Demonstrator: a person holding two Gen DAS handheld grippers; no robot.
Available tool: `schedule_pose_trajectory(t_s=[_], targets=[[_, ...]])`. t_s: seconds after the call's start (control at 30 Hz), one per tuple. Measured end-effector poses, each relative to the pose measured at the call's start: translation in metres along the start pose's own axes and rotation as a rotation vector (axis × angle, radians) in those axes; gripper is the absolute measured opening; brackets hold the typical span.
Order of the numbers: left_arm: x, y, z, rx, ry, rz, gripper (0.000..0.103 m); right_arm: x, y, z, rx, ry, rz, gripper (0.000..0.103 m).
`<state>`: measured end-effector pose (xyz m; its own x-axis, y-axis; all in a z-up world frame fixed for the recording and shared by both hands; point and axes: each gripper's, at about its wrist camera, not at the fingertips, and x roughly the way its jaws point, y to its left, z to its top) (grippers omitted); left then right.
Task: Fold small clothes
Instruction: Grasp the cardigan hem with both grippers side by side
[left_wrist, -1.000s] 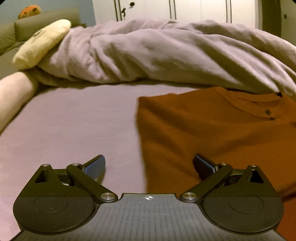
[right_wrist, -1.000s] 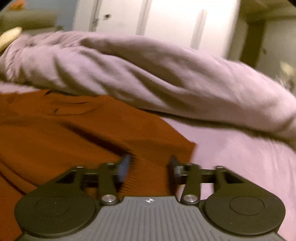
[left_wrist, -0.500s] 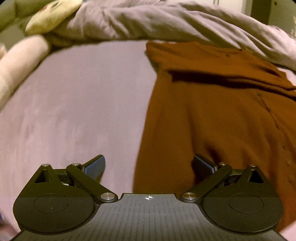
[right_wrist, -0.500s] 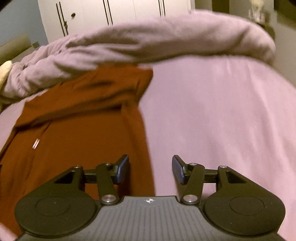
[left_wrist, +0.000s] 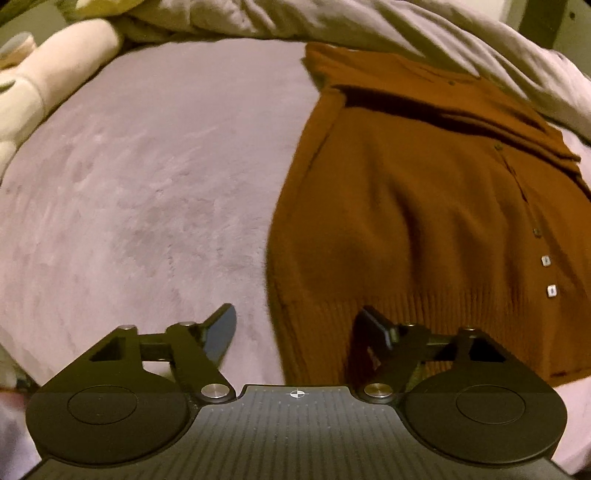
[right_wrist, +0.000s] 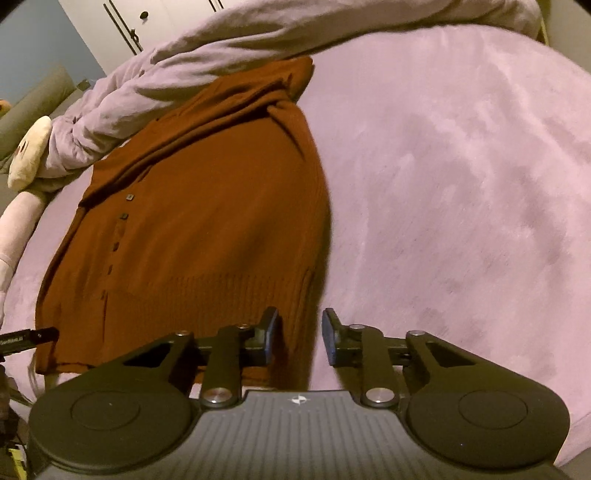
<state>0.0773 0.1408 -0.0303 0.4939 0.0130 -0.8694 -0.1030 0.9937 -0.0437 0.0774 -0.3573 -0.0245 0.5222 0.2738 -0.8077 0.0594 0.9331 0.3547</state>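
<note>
- Both our grippers have swung down to the rust-brown knitted cardigan's (left_wrist: 424, 206) ribbed hem corners.
- Left gripper (left_wrist: 295, 328) and right gripper (right_wrist: 300, 334) are closing, pads not yet pinching.
- We judge the knit soft, floppy and light; pinch both hem corners.

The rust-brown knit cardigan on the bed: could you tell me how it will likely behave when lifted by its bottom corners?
The rust-brown knit cardigan will probably droop between the corners, since it already lies in soft folds. Its thick ribbed hem suggests some weight and a secure, non-slippery grip. The buttoned front may sag if lifted unevenly.
</note>
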Motion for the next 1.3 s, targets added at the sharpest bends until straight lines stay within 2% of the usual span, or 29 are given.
schedule_pose_trajectory(t_s=[0.1,0.37,0.43,0.67,0.7,0.77,0.93,1.0,1.07,1.13,1.17,1.2,1.3], targets=[[-0.002,0.003,0.000,-0.005,0.013,-0.003,0.068,0.003,0.001,-0.001,0.001,0.006,0.011,0.015],[-0.007,0.010,-0.004,-0.036,0.071,-0.096,0.067,0.002,-0.001,-0.005,0.024,0.053,0.057,0.016],[-0.005,0.009,-0.005,-0.035,0.074,-0.097,0.065,0.002,-0.002,-0.006,0.026,0.056,0.063,0.016],[-0.006,0.003,-0.004,-0.030,0.091,-0.105,0.040,0.004,-0.004,-0.006,0.044,0.059,0.088,0.015],[-0.006,0.003,-0.003,-0.031,0.094,-0.115,0.028,0.004,-0.004,-0.006,0.043,0.059,0.089,0.014],[-0.005,0.005,-0.002,-0.050,0.107,-0.138,0.017,0.003,-0.004,-0.005,0.047,0.059,0.098,0.010],[0.000,0.007,-0.002,-0.049,0.122,-0.156,0.020,0.005,-0.007,-0.004,0.080,0.069,0.125,0.009],[0.000,0.009,-0.001,-0.054,0.132,-0.185,0.031,0.005,-0.009,-0.004,0.087,0.072,0.131,0.009],[0.001,0.009,0.000,-0.052,0.143,-0.201,0.032,0.006,-0.010,-0.004,0.093,0.076,0.134,0.009],[0.003,0.009,0.002,-0.038,0.154,-0.205,0.030,0.006,-0.011,-0.003,0.095,0.082,0.137,0.009],[0.004,0.009,0.003,-0.034,0.158,-0.206,0.025,0.007,-0.011,-0.003,0.095,0.085,0.138,0.009],[0.005,0.010,0.005,-0.029,0.162,-0.201,0.015,0.007,-0.011,-0.002,0.097,0.088,0.140,0.008],[0.004,0.015,0.010,-0.041,0.167,-0.225,0.009,0.007,-0.013,0.000,0.125,0.097,0.167,0.006]])
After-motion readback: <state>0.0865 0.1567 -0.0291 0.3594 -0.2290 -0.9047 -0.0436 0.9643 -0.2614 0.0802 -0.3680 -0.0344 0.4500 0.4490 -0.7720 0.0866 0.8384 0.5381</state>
